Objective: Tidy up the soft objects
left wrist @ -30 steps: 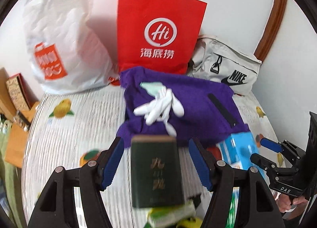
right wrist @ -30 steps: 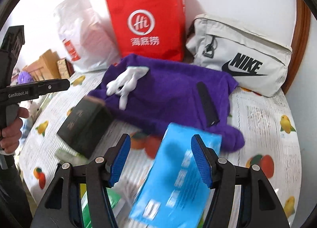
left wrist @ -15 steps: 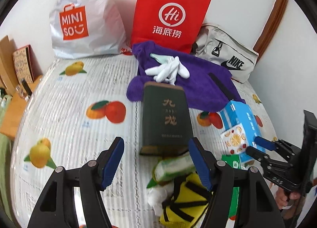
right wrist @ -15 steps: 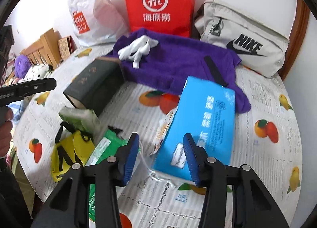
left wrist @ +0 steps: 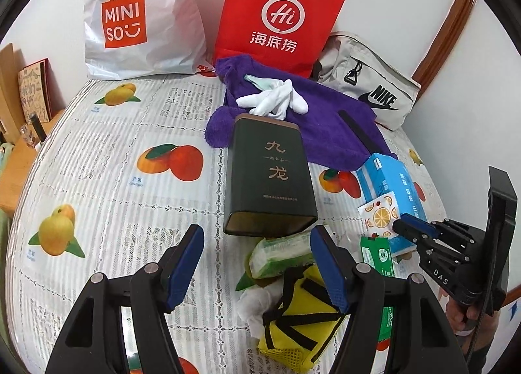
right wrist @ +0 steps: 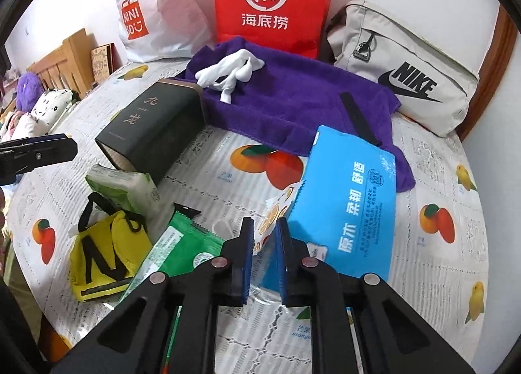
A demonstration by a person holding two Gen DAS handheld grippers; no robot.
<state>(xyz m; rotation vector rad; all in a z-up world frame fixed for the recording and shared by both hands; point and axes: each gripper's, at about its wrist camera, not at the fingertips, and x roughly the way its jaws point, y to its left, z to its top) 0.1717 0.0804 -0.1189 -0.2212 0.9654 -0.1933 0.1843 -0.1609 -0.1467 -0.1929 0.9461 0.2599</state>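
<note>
I see the left gripper (left wrist: 257, 268) spread wide, holding nothing, above the green tissue pack (left wrist: 280, 255) and yellow pouch (left wrist: 301, 318). Right gripper (right wrist: 264, 256) is nearly closed at the near corner of the blue tissue pack (right wrist: 345, 204); can't tell if it's actually pinching the wrapper. Dark green box (left wrist: 268, 177) lies on the fruit-print table (left wrist: 130, 146), its far end against the purple towel (right wrist: 293, 103) with white gloves (left wrist: 276, 100) on top.
</note>
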